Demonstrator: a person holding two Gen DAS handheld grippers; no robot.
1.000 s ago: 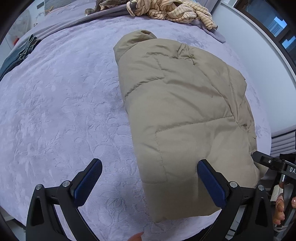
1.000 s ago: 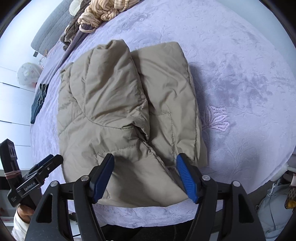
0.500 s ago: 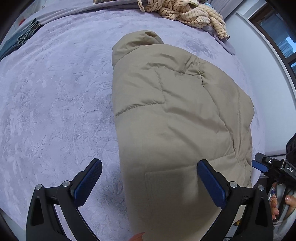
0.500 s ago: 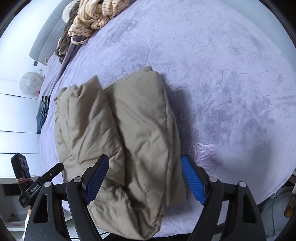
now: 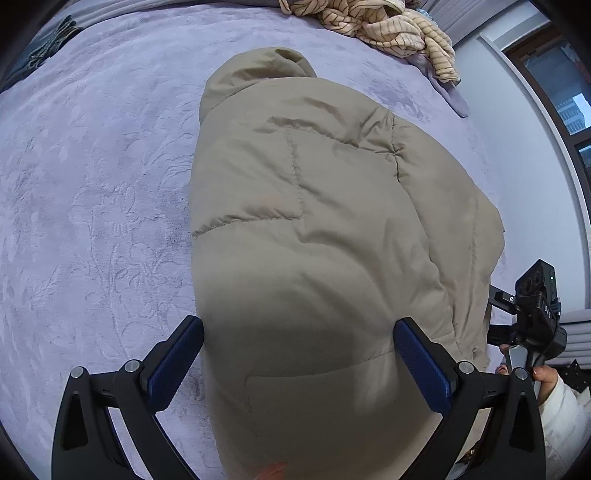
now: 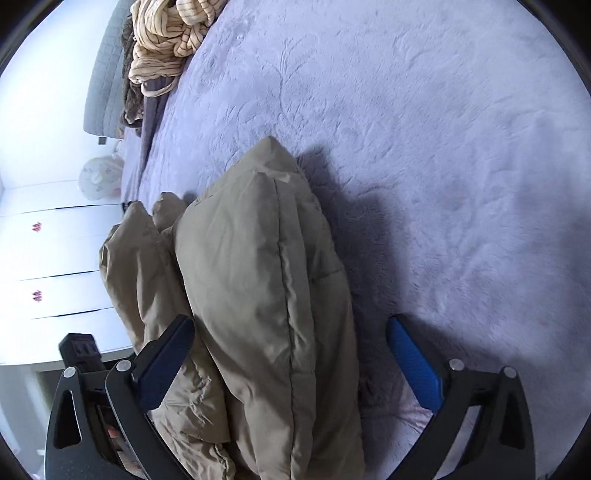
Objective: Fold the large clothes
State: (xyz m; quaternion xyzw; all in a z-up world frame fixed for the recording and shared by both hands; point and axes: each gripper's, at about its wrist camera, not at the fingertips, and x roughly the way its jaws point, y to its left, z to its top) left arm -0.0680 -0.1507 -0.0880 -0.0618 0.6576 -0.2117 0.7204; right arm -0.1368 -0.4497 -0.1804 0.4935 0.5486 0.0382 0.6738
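A folded beige puffer jacket (image 5: 314, 229) lies on the lilac bedspread (image 5: 92, 192). Its near end bulges up between the blue pads of my left gripper (image 5: 297, 363), which is open around it without pinching. In the right wrist view the jacket (image 6: 258, 302) stands up on its side fold, and my right gripper (image 6: 291, 363) is open, its left pad against the jacket and its right pad over bare bedspread (image 6: 443, 166). The right gripper also shows at the right edge of the left wrist view (image 5: 532, 317).
A striped cream garment (image 5: 384, 26) is heaped at the bed's far end, also in the right wrist view (image 6: 166, 40). Dark clothing (image 5: 40, 51) lies at the far left. A wall and window (image 5: 554, 96) run along the right; white drawers (image 6: 48, 258) stand left.
Both grippers have come in low and close to the jacket's near end. The jacket's near edge now rises between the open jaws, and in the right wrist view it looks tipped up on its side.
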